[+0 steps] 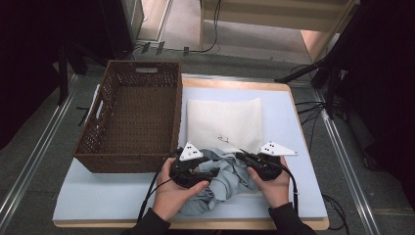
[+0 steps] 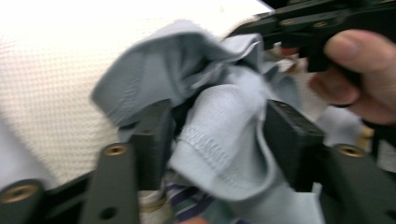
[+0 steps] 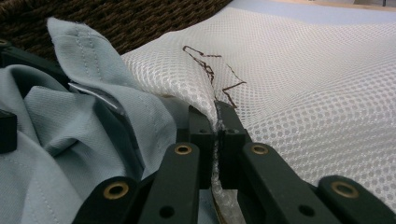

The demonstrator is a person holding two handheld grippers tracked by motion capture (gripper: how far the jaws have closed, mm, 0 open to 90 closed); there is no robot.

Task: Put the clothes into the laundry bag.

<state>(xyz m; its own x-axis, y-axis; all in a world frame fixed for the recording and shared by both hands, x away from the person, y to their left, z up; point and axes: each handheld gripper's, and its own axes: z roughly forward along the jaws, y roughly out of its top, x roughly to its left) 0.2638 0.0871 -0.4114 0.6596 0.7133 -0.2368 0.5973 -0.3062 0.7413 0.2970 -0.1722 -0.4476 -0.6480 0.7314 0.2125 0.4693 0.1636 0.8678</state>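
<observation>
Mesh edge of white netted laundry bag [image 3: 299, 88] pinched in my right tool [image 3: 215, 128]; left tool [image 2: 212, 140] parted, crumpled grey-blue shirt [image 2: 224, 140] loosely between, bag mouth rightward

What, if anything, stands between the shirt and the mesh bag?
Nothing visible does: the shirt lies against the near edge of the mesh bag, which the right gripper pinches. The left gripper straddles a shirt fold, jaws open.

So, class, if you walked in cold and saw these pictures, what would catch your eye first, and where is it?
First the crumpled grey-blue garment at the table's near edge, bunched between the two hand-held grippers. Next the white mesh bag flat behind it, its edge pinched by the right gripper, while a fold of garment sits between the left gripper's parted jaws. At left stands a dark wicker basket.
</observation>
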